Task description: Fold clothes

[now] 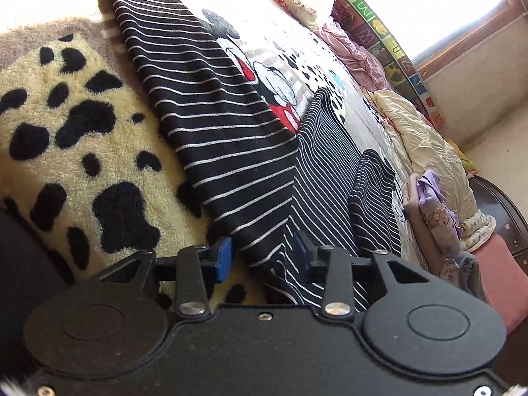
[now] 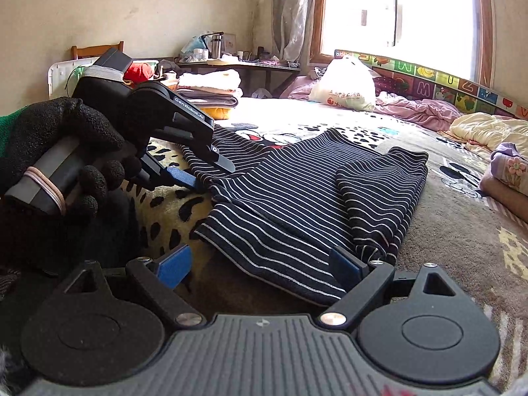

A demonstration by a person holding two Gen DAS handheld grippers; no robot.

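Note:
A black top with thin white stripes lies spread on the bed, one part folded over at its right side. My left gripper, held by a black-gloved hand, is at the top's left edge. Striped cloth runs between its blue pads, and a gap still shows beside the cloth. My right gripper stands wide open at the near hem, the hem lying between its blue pads without being pressed.
Under the top are a cream fleece with black spots and a cartoon-mouse bedcover. Folded purple clothes, a cream quilt, a white bag and a folded stack ring the bed. An alphabet mat lines the window wall.

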